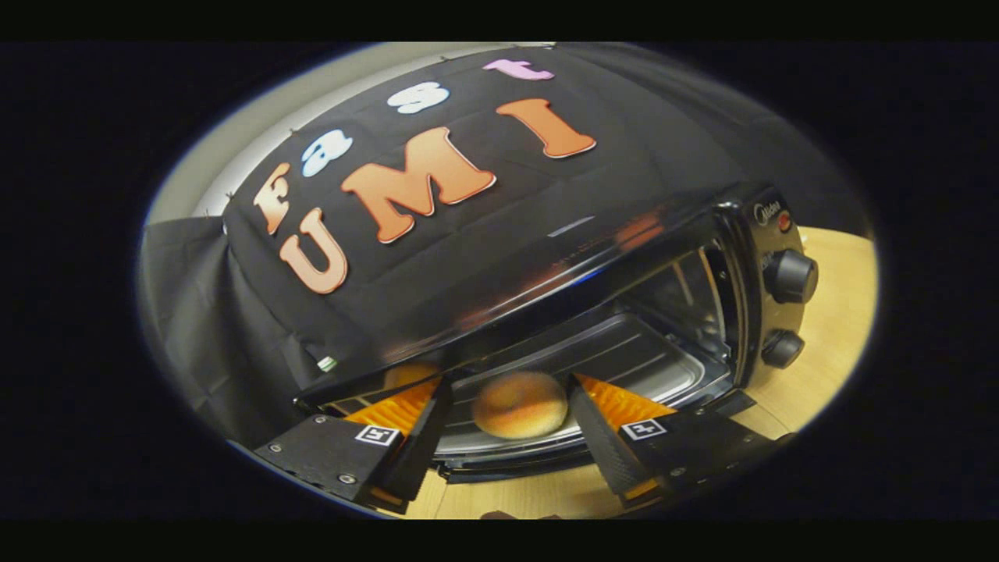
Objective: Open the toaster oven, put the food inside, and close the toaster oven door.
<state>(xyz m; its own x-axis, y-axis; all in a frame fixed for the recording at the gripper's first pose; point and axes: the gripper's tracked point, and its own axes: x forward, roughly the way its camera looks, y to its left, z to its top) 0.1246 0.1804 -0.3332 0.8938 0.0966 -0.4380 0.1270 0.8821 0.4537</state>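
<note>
Now, jaws: gripper [511, 406] fingers spread wide; bun [520, 403] between them, seemingly unclamped
Risk: bun near the toaster oven [702, 312] tray's front edge; closing door may catch it

A black cloth [484, 257] hangs as the back wall, well beyond the fingers, creased in long folds and draped lower on the left side. Above its top edge runs a pale grey wall [257, 125], plain and evenly lit; small clips or pins seem to hold the cloth along that edge, too small to tell. Under and to the right of the fingers lies a light wooden table [839, 312], its grain running away from the tool. Light is soft and warm, with a faint sheen on the wood.
</note>
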